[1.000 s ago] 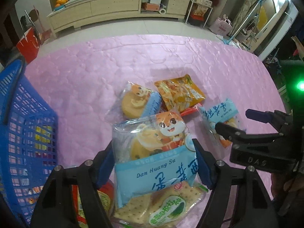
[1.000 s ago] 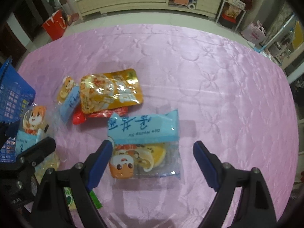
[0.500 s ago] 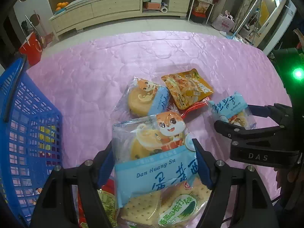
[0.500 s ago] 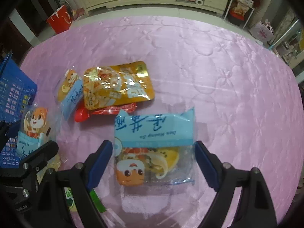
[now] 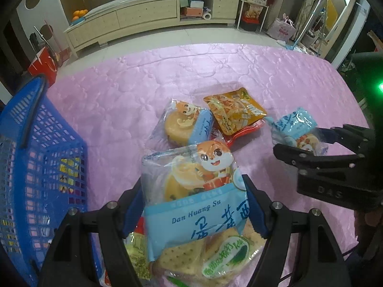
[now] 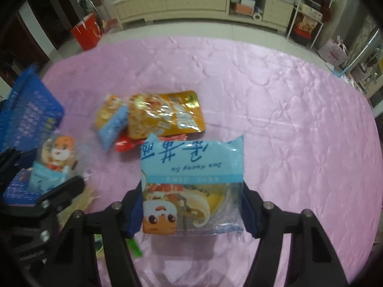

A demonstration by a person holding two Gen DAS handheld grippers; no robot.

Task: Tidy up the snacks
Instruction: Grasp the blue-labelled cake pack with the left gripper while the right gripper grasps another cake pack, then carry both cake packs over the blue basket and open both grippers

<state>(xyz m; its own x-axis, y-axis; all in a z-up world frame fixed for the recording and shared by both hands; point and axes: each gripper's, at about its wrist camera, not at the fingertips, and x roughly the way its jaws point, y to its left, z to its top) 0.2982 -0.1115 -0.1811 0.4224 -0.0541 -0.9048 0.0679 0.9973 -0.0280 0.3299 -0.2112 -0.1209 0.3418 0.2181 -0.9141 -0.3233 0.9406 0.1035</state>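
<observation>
My left gripper [image 5: 194, 205] is shut on a clear-and-blue egg-yolk pastry packet with a cartoon squirrel [image 5: 191, 191], held above the pink table. My right gripper [image 6: 191, 205] is shut on a like pastry packet [image 6: 191, 179], lifted off the cloth; it also shows in the left wrist view [image 5: 296, 129]. A third pastry packet [image 5: 186, 124], an orange snack pouch [image 5: 234, 111] and a red pouch [image 5: 244, 131] under it lie mid-table. A cracker packet [image 5: 203, 258] lies under my left gripper. The blue basket [image 5: 36, 155] stands at the left.
The pink quilted tablecloth [image 6: 287, 119] covers the round table. The basket holds several packets, seen through its mesh. A red-and-yellow packet [image 5: 136, 246] lies by the basket. A long low cabinet [image 5: 143, 16] stands across the floor beyond the table.
My right gripper closed on the pastry packet and lifted it off the cloth. My left gripper kept its packet and rose slightly, nearer the basket.
</observation>
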